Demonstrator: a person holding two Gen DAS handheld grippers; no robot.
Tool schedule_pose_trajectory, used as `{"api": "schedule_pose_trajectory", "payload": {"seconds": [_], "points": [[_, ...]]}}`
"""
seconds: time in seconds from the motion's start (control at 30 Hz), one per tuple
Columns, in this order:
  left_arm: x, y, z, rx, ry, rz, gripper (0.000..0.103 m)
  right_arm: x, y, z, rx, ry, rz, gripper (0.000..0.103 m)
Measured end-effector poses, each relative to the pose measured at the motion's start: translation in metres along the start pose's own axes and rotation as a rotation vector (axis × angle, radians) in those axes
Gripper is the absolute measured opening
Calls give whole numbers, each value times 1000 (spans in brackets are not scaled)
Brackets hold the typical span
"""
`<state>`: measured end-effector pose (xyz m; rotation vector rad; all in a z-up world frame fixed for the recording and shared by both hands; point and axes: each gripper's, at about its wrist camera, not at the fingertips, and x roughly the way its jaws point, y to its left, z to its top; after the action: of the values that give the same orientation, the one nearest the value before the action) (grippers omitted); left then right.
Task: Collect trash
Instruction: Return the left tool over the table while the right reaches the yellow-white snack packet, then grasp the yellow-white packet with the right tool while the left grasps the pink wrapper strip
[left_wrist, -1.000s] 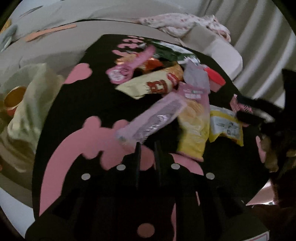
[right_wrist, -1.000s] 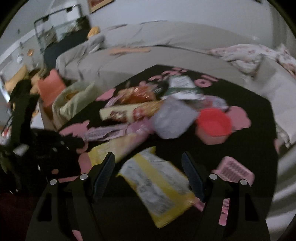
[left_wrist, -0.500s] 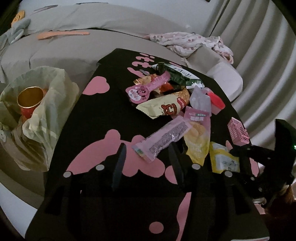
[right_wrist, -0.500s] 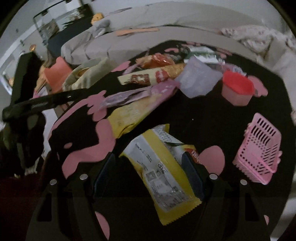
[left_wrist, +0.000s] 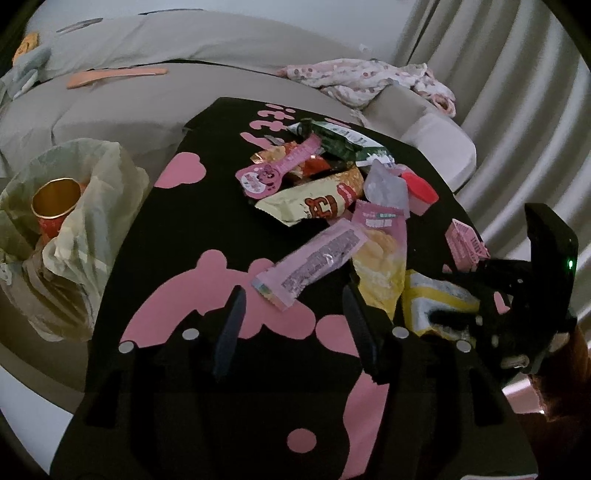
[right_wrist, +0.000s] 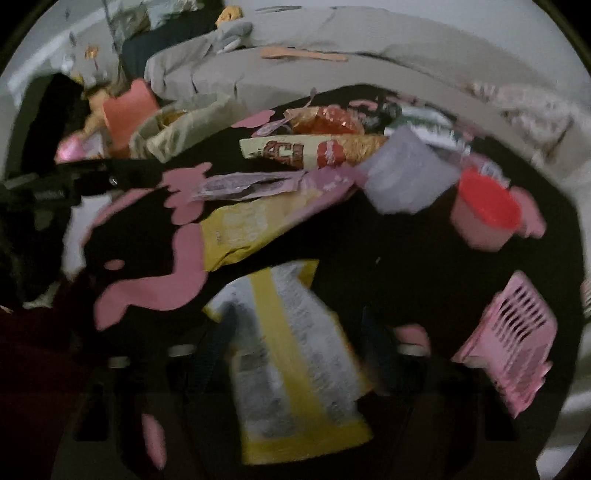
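Note:
My left gripper (left_wrist: 293, 326) hovers over the black and pink table (left_wrist: 166, 236), its jaws opening. The near end of a long pink wrapper (left_wrist: 314, 262) lies on the table just ahead of the fingertips, touched by neither. My right gripper (right_wrist: 295, 343) is low over a yellow and white wrapper (right_wrist: 291, 350). Its jaws are closing, one finger at each long edge of that wrapper; the view is blurred. More wrappers are heaped behind: a yellow chip bag (left_wrist: 380, 266) and a beige snack bag (left_wrist: 314, 199).
An open trash bag (left_wrist: 85, 221) holding a gold-rimmed cup (left_wrist: 55, 199) stands off the table's left edge. A pink basket (right_wrist: 513, 343) and a red-lidded pink tub (right_wrist: 484, 210) sit at the right. A grey sofa (left_wrist: 147, 103) with a crumpled cloth (left_wrist: 369, 77) lies behind.
My left gripper went from shut to open, and the pink wrapper now lies flat on the table. My right gripper sank onto the yellow and white wrapper and its fingers drew closer together.

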<state>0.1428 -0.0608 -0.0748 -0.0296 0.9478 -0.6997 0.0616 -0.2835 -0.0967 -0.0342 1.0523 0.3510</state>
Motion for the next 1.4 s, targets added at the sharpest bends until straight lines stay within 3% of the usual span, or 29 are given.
{"api": "schedule_pose_trajectory", "payload": {"seconds": [0.13, 0.3, 0.43, 0.6, 0.67, 0.7, 0.8, 0.93, 1.07, 1.4], "points": [[11, -10, 0, 17, 25, -15, 52, -18, -3, -19, 69, -24, 6, 23], [19, -26, 5, 104, 18, -10, 52, -38, -12, -39, 160, -63, -40, 21], [32, -21, 20, 174, -2, 43, 52, -45, -22, -48, 223, -86, -38, 21], [65, -15, 29, 205, 110, 49, 52, -41, -21, -50, 225, -90, -28, 21], [71, -21, 30, 233, 135, 38, 44, -42, -19, -50, 218, -95, -26, 21], [74, -24, 30, 241, 143, 36, 33, -42, -19, -49, 216, -97, -25, 21], [75, -33, 29, 257, 151, 37, 21, -43, -17, -48, 210, -106, -23, 21], [62, -42, 24, 259, 116, 28, 13, -47, -13, -46, 204, -129, -20, 21], [36, -40, 23, 184, 57, 9, 13, -55, -9, -38, 198, -165, -18, 21], [-49, 0, 27, 17, -168, 102, 13, -73, 25, 16, 79, -268, -5, 21]]}}
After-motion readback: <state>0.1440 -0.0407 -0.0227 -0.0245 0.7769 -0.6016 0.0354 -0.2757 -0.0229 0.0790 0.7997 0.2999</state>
